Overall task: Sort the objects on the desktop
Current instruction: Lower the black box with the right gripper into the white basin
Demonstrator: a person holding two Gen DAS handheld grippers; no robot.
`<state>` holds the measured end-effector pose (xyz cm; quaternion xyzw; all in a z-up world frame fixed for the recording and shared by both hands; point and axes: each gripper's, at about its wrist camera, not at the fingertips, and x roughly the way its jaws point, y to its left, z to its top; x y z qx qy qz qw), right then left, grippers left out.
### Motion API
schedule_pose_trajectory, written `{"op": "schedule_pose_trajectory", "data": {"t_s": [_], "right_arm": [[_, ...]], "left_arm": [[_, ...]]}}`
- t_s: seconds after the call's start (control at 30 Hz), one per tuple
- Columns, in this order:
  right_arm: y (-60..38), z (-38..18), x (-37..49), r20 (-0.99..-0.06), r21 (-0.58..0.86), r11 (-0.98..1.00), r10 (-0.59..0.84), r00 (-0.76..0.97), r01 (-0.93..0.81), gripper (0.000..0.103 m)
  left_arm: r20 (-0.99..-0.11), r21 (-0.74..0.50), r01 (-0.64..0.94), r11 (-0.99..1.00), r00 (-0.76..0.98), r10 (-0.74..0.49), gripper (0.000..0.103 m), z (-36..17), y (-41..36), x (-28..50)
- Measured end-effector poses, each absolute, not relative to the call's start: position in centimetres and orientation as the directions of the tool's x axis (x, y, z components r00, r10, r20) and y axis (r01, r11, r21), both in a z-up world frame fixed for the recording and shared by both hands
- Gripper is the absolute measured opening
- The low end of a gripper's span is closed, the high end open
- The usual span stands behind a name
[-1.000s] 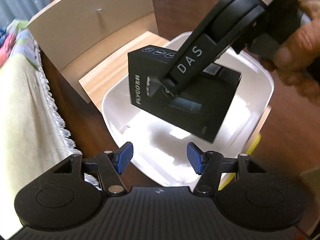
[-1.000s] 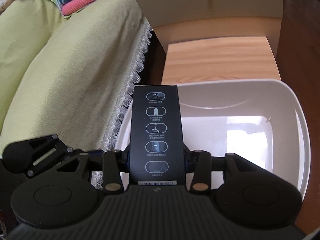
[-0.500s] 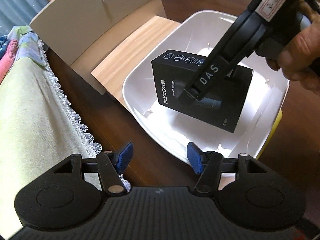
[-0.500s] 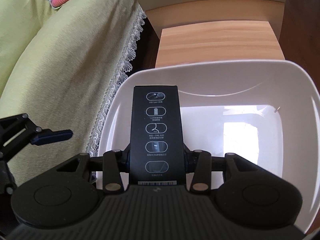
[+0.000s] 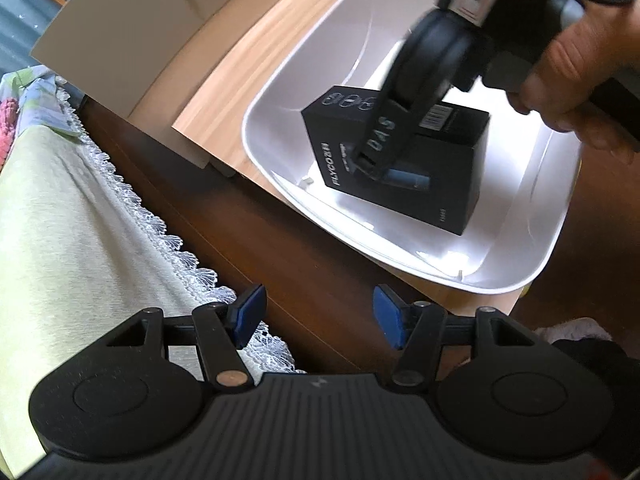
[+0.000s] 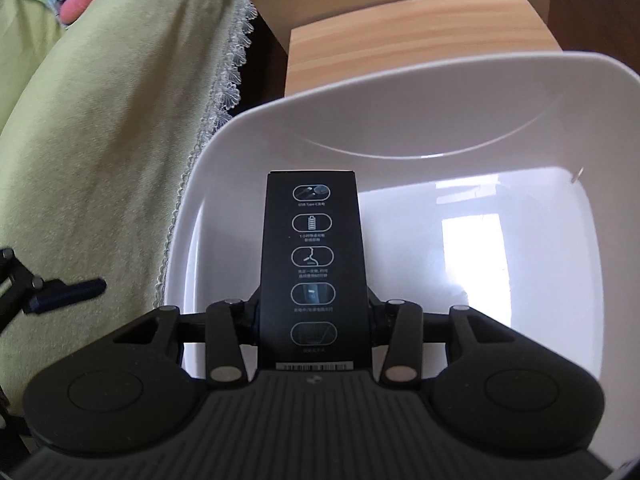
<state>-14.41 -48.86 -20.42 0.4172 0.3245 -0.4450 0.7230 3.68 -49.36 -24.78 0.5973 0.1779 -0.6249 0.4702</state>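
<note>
A black FLYCO box (image 5: 404, 160) sits low inside the white plastic tub (image 5: 280, 92), held by my right gripper (image 5: 376, 160), whose near finger is marked DAS. In the right wrist view the box (image 6: 312, 256) stands between the fingers with its icon side up; my right gripper (image 6: 314, 320) is shut on it over the tub's floor (image 6: 500, 240). My left gripper (image 5: 316, 316) is open with nothing between its blue pads (image 5: 250, 314), hovering over the dark wood in front of the tub. The left gripper's fingertip (image 6: 68, 292) shows at the left of the right wrist view.
A yellow-green cloth with a lace edge (image 5: 80, 208) covers the left side. A light wood board (image 5: 240, 92) and a beige drawer front with a knob (image 5: 132, 36) lie behind the tub. A hand (image 5: 588, 80) grips the right tool.
The right gripper has carried the box farther into the tub and lower. The left gripper has drawn back toward the cloth, away from the tub, still open.
</note>
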Motion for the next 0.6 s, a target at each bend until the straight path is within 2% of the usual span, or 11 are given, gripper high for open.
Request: {"op": "schedule_pose_trajectory", "data": {"t_s": [0.6], "right_arm": [[-49.5, -22.3, -14.2, -0.841, 0.368, 0.196, -0.347, 0.415, 0.909, 0.04]], "left_arm": [[-0.904, 0.403, 0.711, -0.576, 0.213, -0.37, 0.062, -27.9, -48.5, 1.8]]}}
